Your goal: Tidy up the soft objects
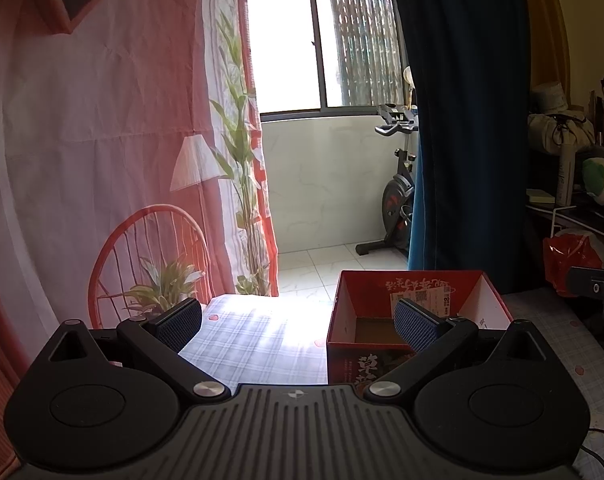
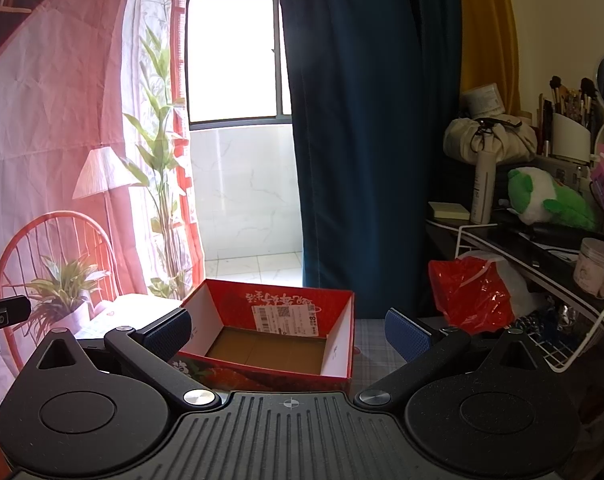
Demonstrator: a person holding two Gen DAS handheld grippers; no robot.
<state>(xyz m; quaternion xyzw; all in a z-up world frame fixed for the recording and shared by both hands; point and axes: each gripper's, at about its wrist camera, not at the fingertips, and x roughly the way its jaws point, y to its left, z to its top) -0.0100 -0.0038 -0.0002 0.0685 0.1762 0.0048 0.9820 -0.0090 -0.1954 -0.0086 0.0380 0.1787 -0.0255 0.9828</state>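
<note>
An open red cardboard box (image 2: 334, 316) with white inner walls, a shipping label and a bare brown bottom stands on the plaid table, straight ahead in the right wrist view. It also shows in the left wrist view (image 1: 494, 300), ahead and to the right. A green and white plush toy (image 2: 550, 200) lies on the dark shelf at the right, and shows in the left wrist view (image 1: 600, 180) too. My left gripper (image 1: 297, 324) is open and empty, held above the table left of the box. My right gripper (image 2: 287, 334) is open and empty, just in front of the box.
The plaid cloth table (image 1: 257, 344) ends at a printed red curtain (image 1: 101, 140). A dark blue curtain (image 2: 362, 120) hangs behind the box. A red plastic bag (image 2: 474, 296), a white wire rack (image 2: 574, 320), a cream bag (image 2: 490, 140), bottles and brushes crowd the right.
</note>
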